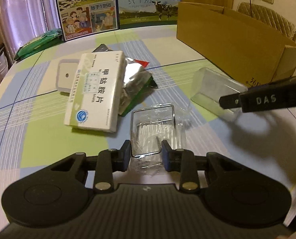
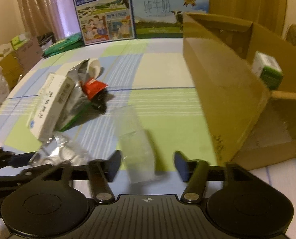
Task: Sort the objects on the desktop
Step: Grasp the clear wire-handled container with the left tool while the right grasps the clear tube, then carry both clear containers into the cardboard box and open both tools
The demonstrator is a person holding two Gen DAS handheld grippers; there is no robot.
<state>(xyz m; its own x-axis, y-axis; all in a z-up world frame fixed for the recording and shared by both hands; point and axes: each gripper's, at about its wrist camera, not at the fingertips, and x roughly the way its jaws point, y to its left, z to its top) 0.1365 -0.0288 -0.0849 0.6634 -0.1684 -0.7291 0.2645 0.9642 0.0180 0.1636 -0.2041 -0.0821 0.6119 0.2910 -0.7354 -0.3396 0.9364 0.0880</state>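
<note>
The clear wrapper (image 1: pixel 157 127), a crinkled transparent pack with a wire-like frame, lies on the table (image 1: pixel 38 139) and sits between the fingers of the left gripper (image 1: pixel 147 153). Both pads touch its sides, so the left gripper is closed on it.

At 2 o'clock from the wrapper a clear box (image 1: pixel 213 91) rests on the cloth. The right gripper (image 2: pixel 148 165) straddles this box (image 2: pixel 138 147); its fingers stand apart with a gap on each side, so it is open. That view is blurred.

At 10 o'clock from the wrapper lies a white pill box (image 1: pixel 96 91), leaning on a foil pouch (image 1: pixel 134 79). A white square item (image 1: pixel 66 75) sits beyond the pill box.

At 1 o'clock stands an open carton (image 1: pixel 233 45); the right view shows a small green-and-white box (image 2: pixel 267 69) inside it.

2 milk cases (image 1: pixel 88 8) stand at 12 o'clock at the far table edge.
</note>
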